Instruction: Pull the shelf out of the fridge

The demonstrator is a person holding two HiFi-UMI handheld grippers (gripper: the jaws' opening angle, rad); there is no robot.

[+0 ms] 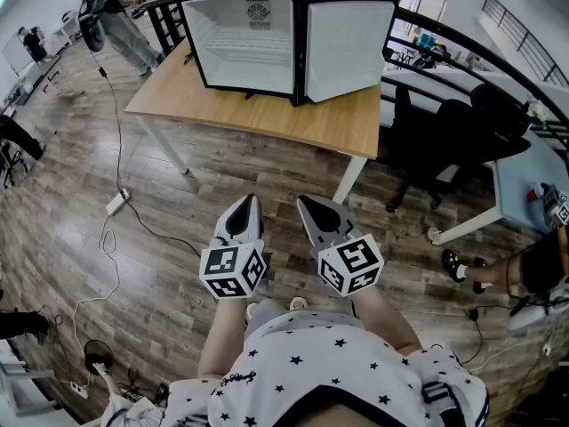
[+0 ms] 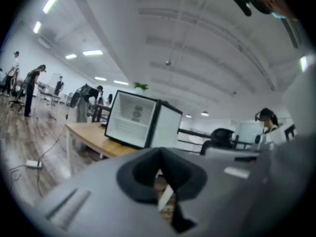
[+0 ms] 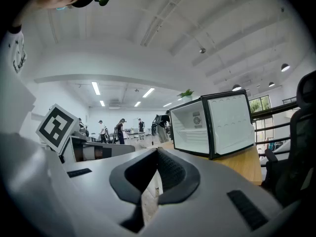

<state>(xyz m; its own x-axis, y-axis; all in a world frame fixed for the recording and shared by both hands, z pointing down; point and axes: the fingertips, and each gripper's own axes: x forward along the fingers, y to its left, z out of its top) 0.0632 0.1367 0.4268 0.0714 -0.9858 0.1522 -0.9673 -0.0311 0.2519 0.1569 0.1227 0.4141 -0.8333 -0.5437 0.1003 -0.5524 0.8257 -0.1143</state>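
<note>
we hold both claws low and close to our body, over the wooden floor (image 1: 178,238), well short of the table (image 1: 293,118). the left gripper (image 1: 247,201) has its jaws pressed together with nothing between them; in the left gripper view the left gripper (image 2: 159,156) shows its two dark pads meeting at the tip, with only floor behind the thin slit below. the right gripper (image 1: 303,201) is closed and empty too; in the right gripper view the right gripper (image 3: 157,154) has its ribbed pads touching at the tip. the two claws lie side by side, near each other but apart, both aimed roughly level towards the table.

the fridge (image 1: 253,38) stands on the far part of the table, well apart from both claws. its door (image 1: 348,44) is swung wide open to the right, so we see straight into the white inside. the shelf (image 1: 252,58) sits inside the fridge, a pale rack lying flat across the lower half of the compartment; the right gripper view shows the shelf (image 3: 193,131) in place there. a black chair (image 1: 444,140) stands to the right of the table, and a white power strip (image 1: 116,204) with its cable lies on the floor to the left.
</note>
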